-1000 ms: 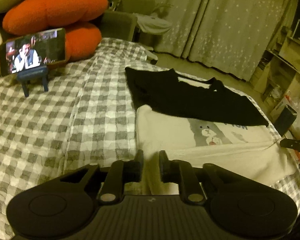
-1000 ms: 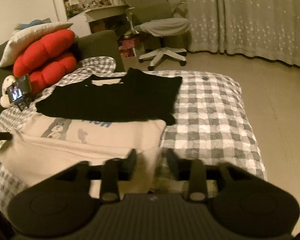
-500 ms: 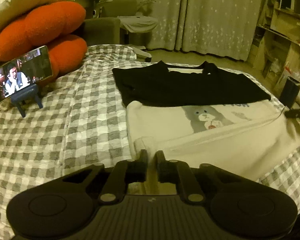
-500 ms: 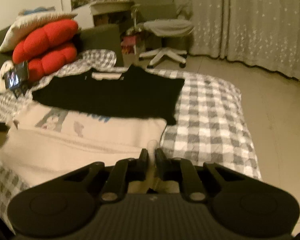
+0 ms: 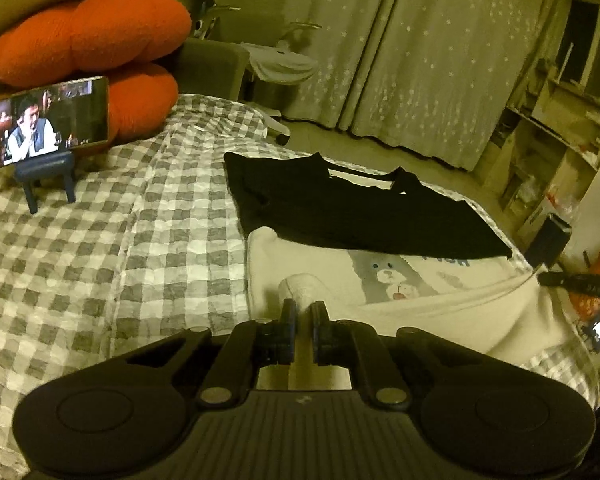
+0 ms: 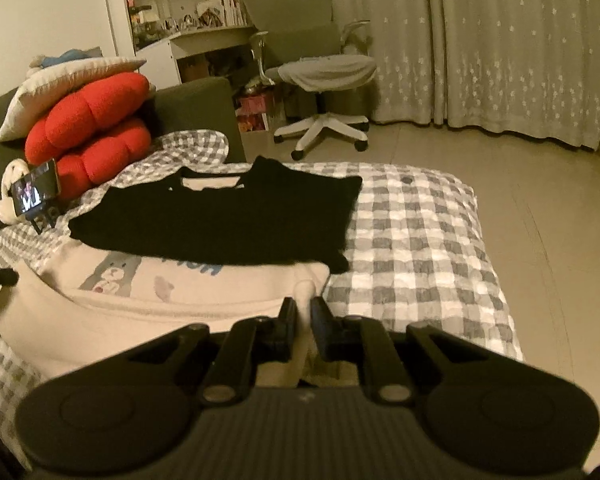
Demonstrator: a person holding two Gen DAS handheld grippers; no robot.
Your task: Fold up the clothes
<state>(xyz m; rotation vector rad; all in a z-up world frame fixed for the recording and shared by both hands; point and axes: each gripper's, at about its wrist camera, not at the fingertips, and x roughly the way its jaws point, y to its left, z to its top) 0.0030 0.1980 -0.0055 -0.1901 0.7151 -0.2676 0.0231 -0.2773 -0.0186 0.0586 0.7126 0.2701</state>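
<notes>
bed (image 5: 100,264): checked cover, the landmark for this entry; it bore both garments.

white shirt (image 5: 308,256): lay on the bed's near half, bear print up. a second before, its near hem lay flat and both grippers stood apart above it. now each hem corner was pinched and raised off the bed, and the hem ran taut between them as a lifted band. judgement: a fold of the near hem toward the collar end was under way, with the hem not yet laid down.

black shirt (image 6: 228,220): lay flat farther up the bed, overlapping the white shirt's far edge; its place was unchanged over the second.

left gripper (image 5: 304,312): at the bed's near edge, clamped on a bunched white corner, where a second before it stood apart.

right gripper (image 6: 304,312): at the bed's near edge, toward the floor side, likewise clamped on the other hem corner; its tip also showed at the right edge of the left view.

phone (image 5: 46,120): on a stand at the bed's head end, screen lit.

hidden or unclear: the black shirt covered the white shirt's collar end, so any sleeves or earlier folds there could not be told. gripper bodies blocked the cloth directly beneath them. dim yellow light blurred the print's lettering.
</notes>
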